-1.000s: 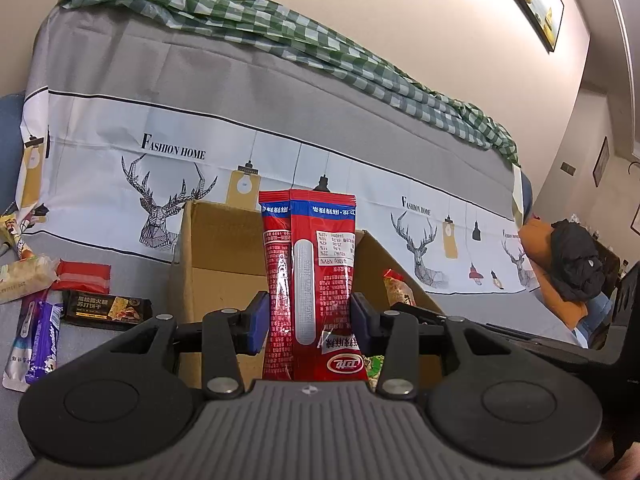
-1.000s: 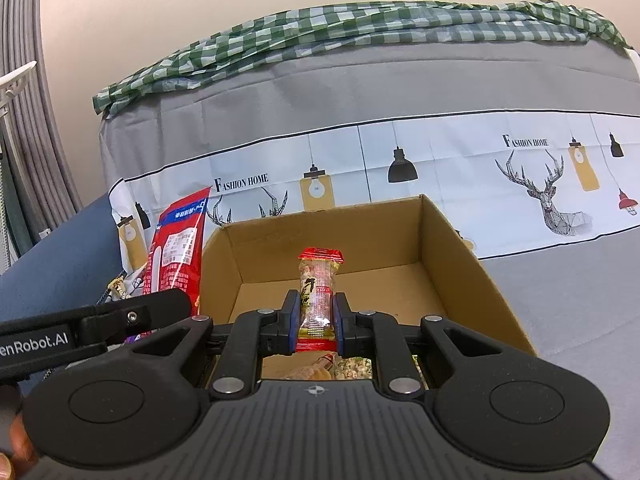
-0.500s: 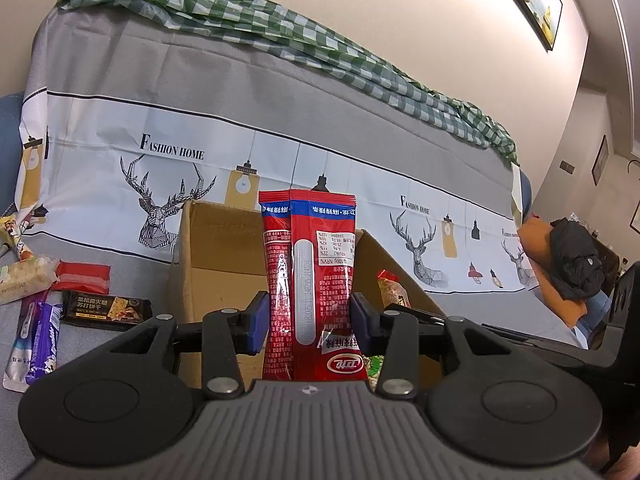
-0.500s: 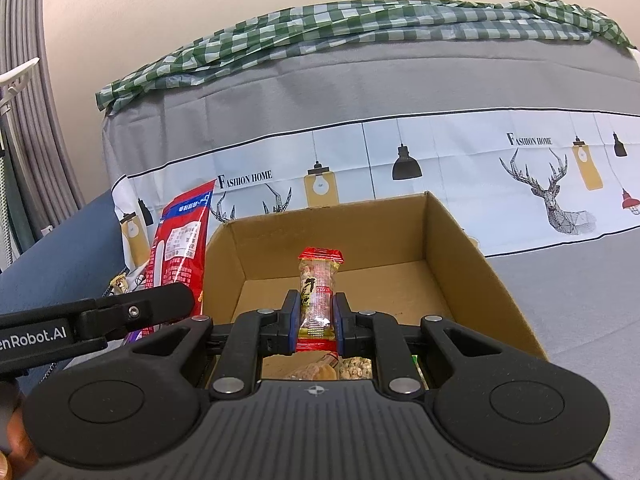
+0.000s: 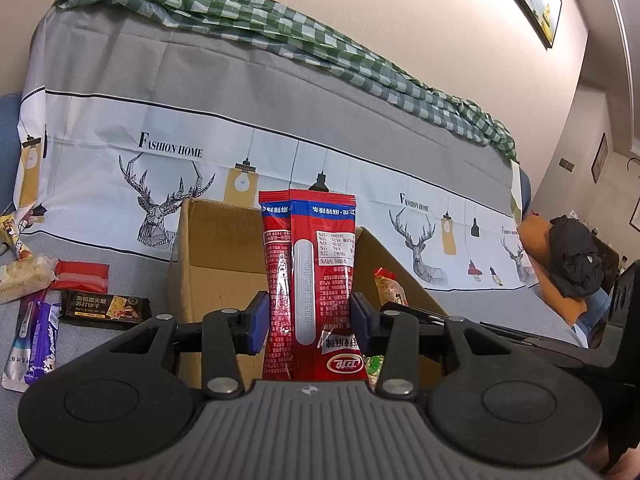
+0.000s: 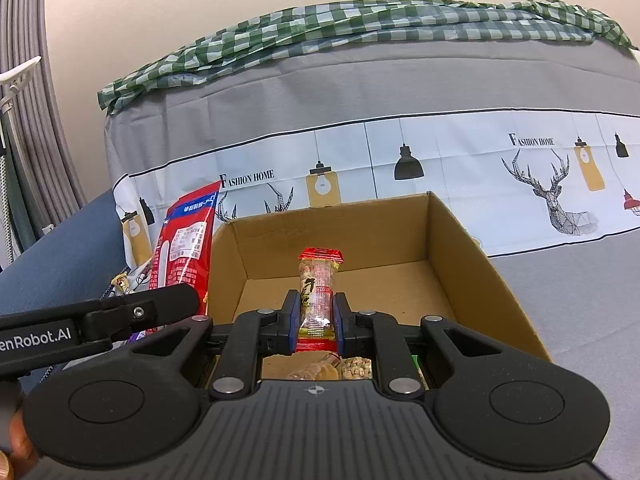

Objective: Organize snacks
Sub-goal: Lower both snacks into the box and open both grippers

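My left gripper (image 5: 308,322) is shut on a tall red snack packet (image 5: 314,276) and holds it upright just in front of the open cardboard box (image 5: 212,248). The packet also shows in the right wrist view (image 6: 180,248), left of the box (image 6: 472,264). My right gripper (image 6: 318,322) is shut on a small clear snack bar with red ends (image 6: 318,288) and holds it upright over the near part of the box. Several snacks (image 6: 344,368) lie on the box floor under it.
Loose snacks lie on the grey sofa seat left of the box: a black biscuit pack (image 5: 106,306), a red pack (image 5: 82,276), a purple bar (image 5: 40,338) and a pale pack (image 5: 22,278). The sofa back (image 5: 240,128) rises behind the box. Dark clothing (image 5: 574,260) lies at far right.
The right gripper has drifted a little, so the box and the red packet sit slightly further right in its view. Both grips are unchanged.
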`<state>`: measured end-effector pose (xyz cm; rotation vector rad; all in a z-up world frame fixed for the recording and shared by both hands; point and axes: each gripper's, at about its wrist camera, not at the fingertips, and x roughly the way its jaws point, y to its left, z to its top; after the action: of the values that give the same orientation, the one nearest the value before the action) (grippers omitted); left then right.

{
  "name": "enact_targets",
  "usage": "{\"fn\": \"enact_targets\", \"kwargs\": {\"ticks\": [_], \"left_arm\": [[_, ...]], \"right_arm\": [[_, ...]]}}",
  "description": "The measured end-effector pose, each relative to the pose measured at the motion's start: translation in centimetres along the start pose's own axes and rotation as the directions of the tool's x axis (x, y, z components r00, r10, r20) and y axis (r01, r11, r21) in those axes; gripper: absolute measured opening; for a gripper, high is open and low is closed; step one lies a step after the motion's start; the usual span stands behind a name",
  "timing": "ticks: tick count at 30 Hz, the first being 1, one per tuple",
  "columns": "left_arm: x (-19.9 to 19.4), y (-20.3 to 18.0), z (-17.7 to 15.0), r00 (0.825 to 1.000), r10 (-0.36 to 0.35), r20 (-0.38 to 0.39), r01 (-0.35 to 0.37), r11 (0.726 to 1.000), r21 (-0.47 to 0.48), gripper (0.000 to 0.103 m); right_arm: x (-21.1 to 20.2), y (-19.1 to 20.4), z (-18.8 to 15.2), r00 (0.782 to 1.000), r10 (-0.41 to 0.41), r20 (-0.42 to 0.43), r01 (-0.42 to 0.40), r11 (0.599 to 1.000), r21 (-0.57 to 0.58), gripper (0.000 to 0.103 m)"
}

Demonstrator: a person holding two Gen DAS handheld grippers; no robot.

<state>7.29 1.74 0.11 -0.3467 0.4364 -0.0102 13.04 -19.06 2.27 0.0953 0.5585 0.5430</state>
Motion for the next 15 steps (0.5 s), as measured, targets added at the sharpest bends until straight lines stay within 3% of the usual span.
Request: {"fn": "enact_targets", "kwargs": {"ticks": [15], "left_arm": [[-0.05, 0.07, -0.07, 1.000, -0.008, -0.003, 0.008, 1.000, -0.006, 0.047]], "right_arm": [[0.02, -0.02, 0.05, 1.000, 0.001, 0.000, -0.001, 1.000, -0.001, 0.017]]}}
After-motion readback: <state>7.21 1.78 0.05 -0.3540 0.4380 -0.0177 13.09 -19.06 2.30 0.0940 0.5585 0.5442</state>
